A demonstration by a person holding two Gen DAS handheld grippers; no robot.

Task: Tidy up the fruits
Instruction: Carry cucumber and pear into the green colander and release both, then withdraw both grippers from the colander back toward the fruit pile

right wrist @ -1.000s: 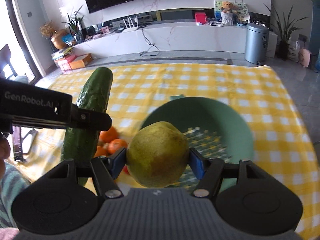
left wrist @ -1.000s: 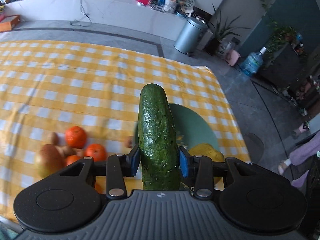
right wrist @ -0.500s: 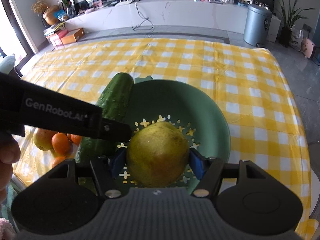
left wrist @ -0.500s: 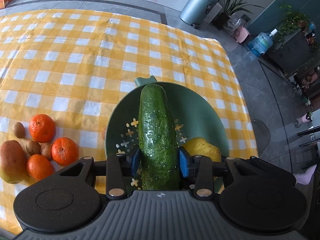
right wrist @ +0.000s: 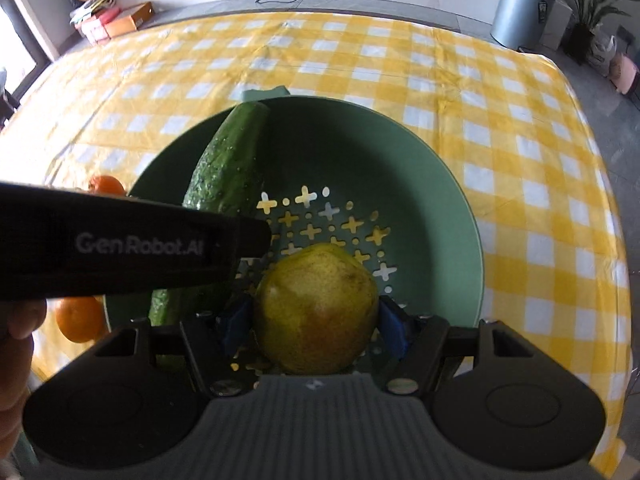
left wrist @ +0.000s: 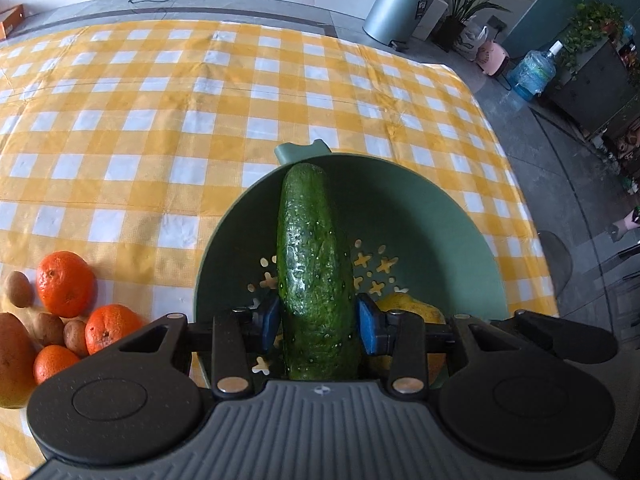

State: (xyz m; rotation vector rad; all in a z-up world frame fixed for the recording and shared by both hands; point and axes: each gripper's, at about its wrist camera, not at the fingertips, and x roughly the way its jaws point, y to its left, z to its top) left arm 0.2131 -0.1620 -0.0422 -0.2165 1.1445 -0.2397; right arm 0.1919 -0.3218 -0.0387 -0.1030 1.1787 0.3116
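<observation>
My left gripper (left wrist: 318, 322) is shut on a dark green cucumber (left wrist: 314, 264) and holds it low inside the green perforated bowl (left wrist: 452, 236). My right gripper (right wrist: 316, 324) is shut on a yellow-green pear (right wrist: 316, 308), also low inside the same bowl (right wrist: 420, 168). In the right wrist view the cucumber (right wrist: 228, 168) lies along the bowl's left side, with the left gripper's black body (right wrist: 120, 248) crossing in front. The pear (left wrist: 404, 306) shows behind the left gripper's right finger.
Several oranges (left wrist: 64, 280), small brown fruits (left wrist: 18, 290) and a mango (left wrist: 12, 360) lie on the yellow checked cloth (left wrist: 160, 120) left of the bowl. Two oranges (right wrist: 80, 320) show past the bowl's left rim. The table's right edge is close to the bowl.
Both grippers have moved forward and down, from above the near table edge into the bowl, each still holding its fruit.
</observation>
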